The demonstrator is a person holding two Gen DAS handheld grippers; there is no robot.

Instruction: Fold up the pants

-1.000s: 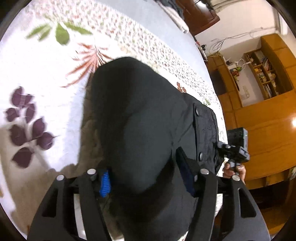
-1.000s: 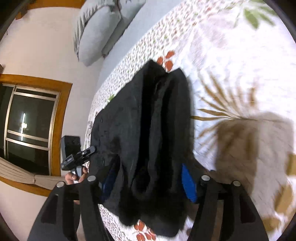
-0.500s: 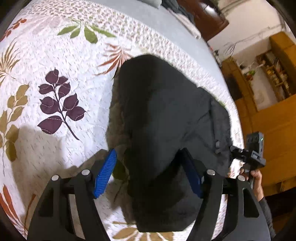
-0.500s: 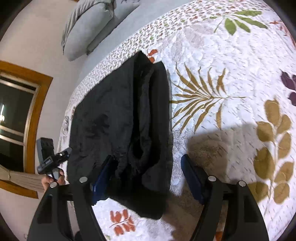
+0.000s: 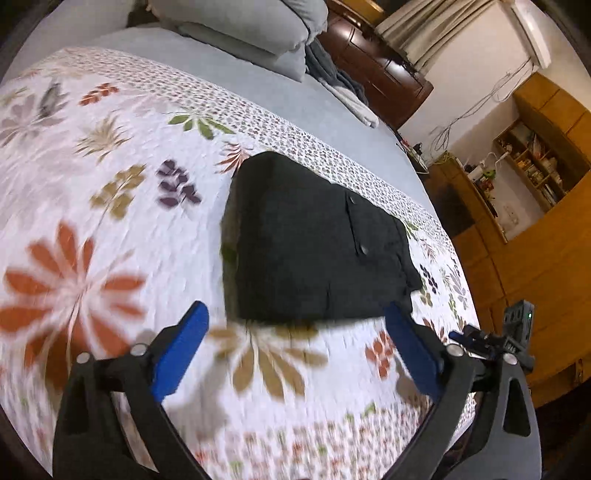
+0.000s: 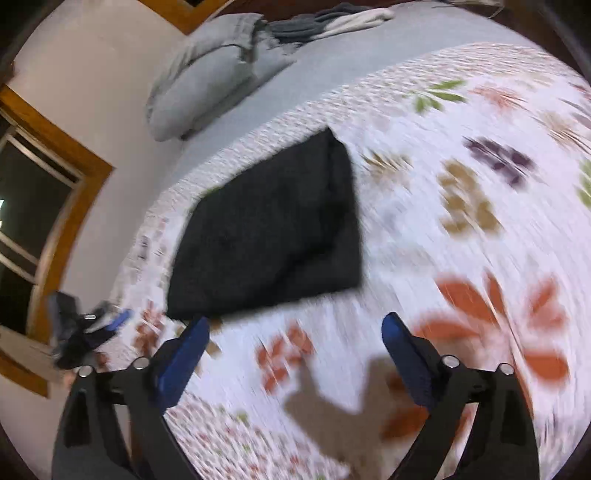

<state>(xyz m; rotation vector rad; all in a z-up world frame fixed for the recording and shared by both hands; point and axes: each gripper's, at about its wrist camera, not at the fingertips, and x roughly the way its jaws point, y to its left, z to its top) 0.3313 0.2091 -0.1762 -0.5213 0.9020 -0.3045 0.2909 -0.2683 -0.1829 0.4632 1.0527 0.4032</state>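
Observation:
The black pants [image 5: 314,243] lie folded in a flat rectangle on the floral quilt [image 5: 110,221]; a buttoned pocket flap shows on top. They also show in the right wrist view [image 6: 273,232]. My left gripper [image 5: 295,339] is open and empty, raised above the quilt just in front of the pants' near edge. My right gripper [image 6: 295,343] is open and empty, also short of the near edge and not touching the pants. Each gripper shows at the edge of the other's view: the right one [image 5: 495,339] and the left one [image 6: 85,328].
Grey pillows [image 5: 251,26] and a pile of clothes [image 6: 325,18] lie at the head of the bed. A dark wooden cabinet [image 5: 376,66] and wooden shelves [image 5: 535,166] stand beyond. A window [image 6: 33,206] is on the wall beside the bed.
Both grippers have let go of the pants, opened wide and pulled back and up. The pants have dropped flat on the quilt.

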